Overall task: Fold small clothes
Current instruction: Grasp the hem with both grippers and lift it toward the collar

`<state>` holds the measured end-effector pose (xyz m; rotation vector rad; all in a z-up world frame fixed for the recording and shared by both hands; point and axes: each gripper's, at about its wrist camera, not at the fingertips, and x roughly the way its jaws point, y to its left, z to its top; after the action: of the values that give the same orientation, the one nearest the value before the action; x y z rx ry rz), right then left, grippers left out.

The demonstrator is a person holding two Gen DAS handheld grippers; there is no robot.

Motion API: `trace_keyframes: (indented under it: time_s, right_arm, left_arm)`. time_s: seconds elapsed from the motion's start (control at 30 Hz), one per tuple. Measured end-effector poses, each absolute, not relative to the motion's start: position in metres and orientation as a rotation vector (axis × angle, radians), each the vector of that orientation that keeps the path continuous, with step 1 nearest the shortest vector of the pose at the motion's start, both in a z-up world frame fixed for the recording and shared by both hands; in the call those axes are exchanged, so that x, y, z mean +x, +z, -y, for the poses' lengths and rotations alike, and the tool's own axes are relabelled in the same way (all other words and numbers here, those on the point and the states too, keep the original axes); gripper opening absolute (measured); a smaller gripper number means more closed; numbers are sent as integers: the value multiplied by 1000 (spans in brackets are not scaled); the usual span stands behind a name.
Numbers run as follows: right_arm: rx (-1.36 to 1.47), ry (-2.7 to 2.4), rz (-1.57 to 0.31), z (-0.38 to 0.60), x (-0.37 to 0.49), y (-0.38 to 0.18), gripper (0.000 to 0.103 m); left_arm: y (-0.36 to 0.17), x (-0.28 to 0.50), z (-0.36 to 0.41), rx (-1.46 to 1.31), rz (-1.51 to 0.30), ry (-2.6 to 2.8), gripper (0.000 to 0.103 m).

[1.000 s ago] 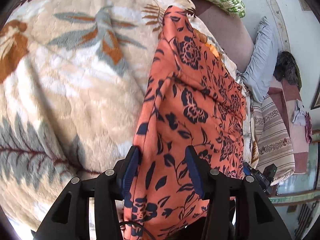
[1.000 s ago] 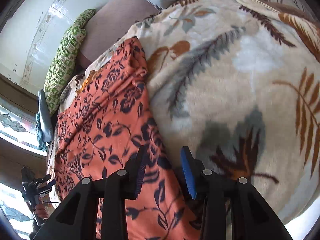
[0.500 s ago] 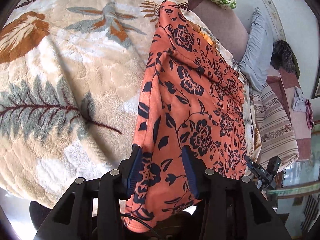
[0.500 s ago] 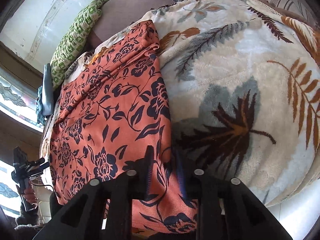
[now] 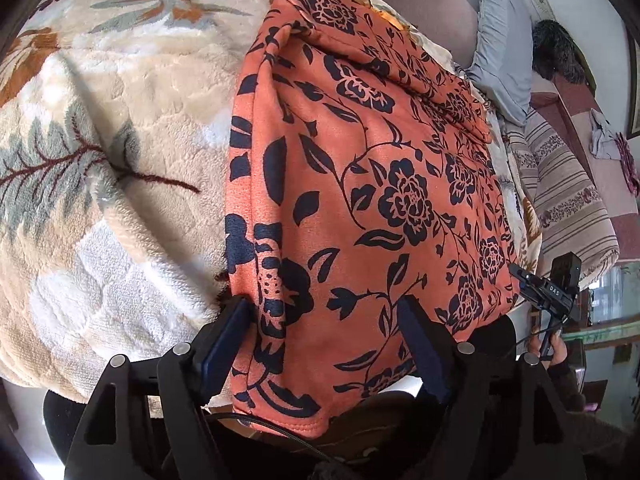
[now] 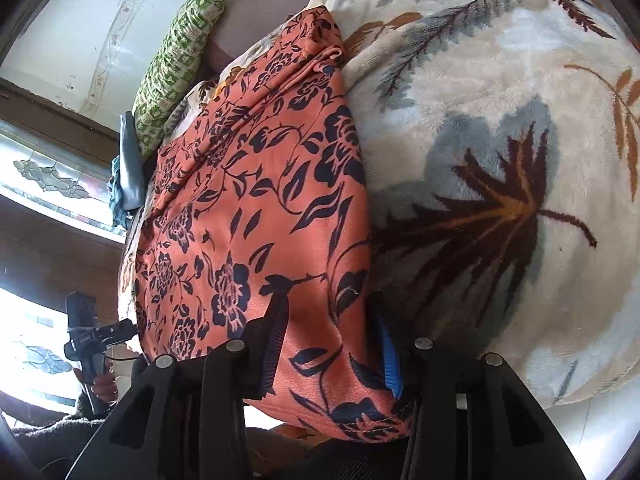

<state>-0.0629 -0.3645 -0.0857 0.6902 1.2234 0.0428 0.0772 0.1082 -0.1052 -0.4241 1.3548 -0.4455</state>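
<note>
An orange garment with a dark blue flower print (image 5: 360,184) lies stretched flat on a cream leaf-pattern blanket (image 5: 100,160), its near hem hanging over the bed edge. My left gripper (image 5: 324,340) is open, its fingers standing wide on either side of the garment's near left corner. In the right wrist view the same garment (image 6: 248,208) fills the left half. My right gripper (image 6: 332,348) is open, its blue-padded fingers either side of the near right corner.
A green patterned pillow (image 6: 176,56) and a grey pillow (image 5: 500,52) lie at the head of the bed. A striped cover (image 5: 568,200) is to the right. Each gripper shows in the other's view (image 5: 552,288) (image 6: 88,332).
Both grippers closed on the garment's near corners half a second ago, pulled it back toward the bed edge, and have now opened again. The garment lies flatter and nearer.
</note>
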Motion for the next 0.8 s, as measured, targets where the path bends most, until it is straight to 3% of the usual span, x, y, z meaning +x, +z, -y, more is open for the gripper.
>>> trace_keyframes:
  time_s: [0.2,0.23,0.3,0.33,0.4,0.67,0.7,0.73,0.8]
  right_arm:
    - [659,69,-1214,362,-63,-85,41]
    - [623,64,-1216,359,-62,-84,40]
    - [540,39,-1227,352,-61,-82,25]
    - [528,36,-1227,351,-62,-82,24]
    - [566,43,-1225,356,-63,-84,24]
    - [600,43,-1232,360,-62,-87,26]
    - [560,32,-1232,357,-61,-86,23]
    - [521,23,-1234,352,-61,-84,22]
    - [488,19,-1233,347,-61,-81,10]
  left_arm:
    - [-109,77,-103,-447,-1337,-456,80]
    - [-108,76,-102,-446,-1332,-463,78]
    - [-110,73,-100,-441,-1325,-464,68]
    - [-111,72,-100,-439,-1326,-464,59]
    - [-114,73,-102,-451,-1329,-456,52]
    - [-110,75,-95,-340,-1336,-434,48]
    - [-108,74,-92,-326,-1325,-437,44]
    - [-107,73,-91,-322,-1314,-438,31]
    - [-110,74,-96,-384,-1329,-463,7]
